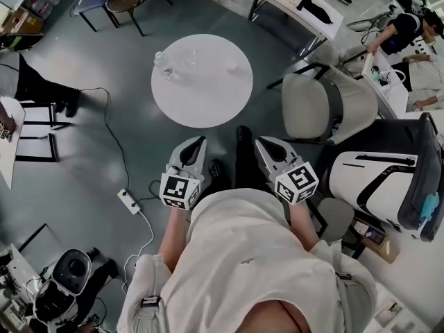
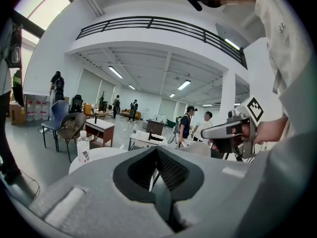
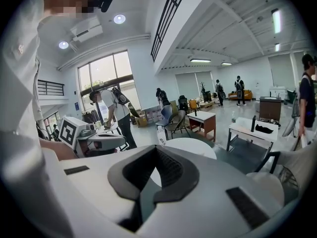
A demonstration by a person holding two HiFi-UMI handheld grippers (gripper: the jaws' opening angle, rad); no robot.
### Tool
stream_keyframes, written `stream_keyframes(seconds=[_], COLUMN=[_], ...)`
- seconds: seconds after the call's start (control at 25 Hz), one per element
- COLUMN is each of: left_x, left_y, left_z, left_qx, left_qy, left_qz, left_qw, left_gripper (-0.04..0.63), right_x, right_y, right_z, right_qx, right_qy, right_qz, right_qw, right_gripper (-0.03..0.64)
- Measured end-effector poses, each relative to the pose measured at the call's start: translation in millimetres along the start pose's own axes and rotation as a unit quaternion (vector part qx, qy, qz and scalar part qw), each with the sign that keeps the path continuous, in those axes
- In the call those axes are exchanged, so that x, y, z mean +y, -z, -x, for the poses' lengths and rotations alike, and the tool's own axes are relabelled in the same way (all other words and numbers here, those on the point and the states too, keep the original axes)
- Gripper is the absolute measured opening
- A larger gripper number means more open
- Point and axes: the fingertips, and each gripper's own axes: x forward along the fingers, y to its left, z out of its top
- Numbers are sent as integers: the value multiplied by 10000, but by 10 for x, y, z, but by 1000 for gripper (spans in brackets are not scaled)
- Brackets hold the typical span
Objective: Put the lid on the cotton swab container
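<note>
The left tongs [image 1: 200,143] are held low in front of the person's body. The left gripper view shows their jaws shut, pad to pad, with nothing between them [image 2: 156,155]. Ahead of both tools and well apart from them stands a round white counter [image 1: 208,109]. On its far half, towards its left side, stands a small bottle [image 1: 160,60]. Just to the bottle's right is a cluster of small clear things [image 1: 191,61], and one more pale item [image 1: 231,66] sits further right. The cotton swab container and its lid are presumably among these, but they are too small to tell which is which, or how either one lies. The right tongs [image 1: 261,144] sit level with the left pair and are also closed on nothing, as the right gripper view shows [image 3: 154,157]. Both tips point towards the counter. Judged from here, the coming move is a long reach forward. The left pair is slightly nearer the bottle and cluster, the right pair nearer the pale item.
</note>
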Motion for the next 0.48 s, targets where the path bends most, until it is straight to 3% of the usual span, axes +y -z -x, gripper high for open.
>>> stream_keyframes(seconds=[0.48], left_x=[91], left_y=[-370], left_z=[-714], left_qx=[38], left_qy=[-337], left_qz=[-148], left_qw=[9993], left_gripper=[11], right_x=[-674], right_y=[-427], right_z=[-442], right_qx=[-158], right_qy=[-586], right_qz=[31], right_qw=[9982], right_gripper=[6])
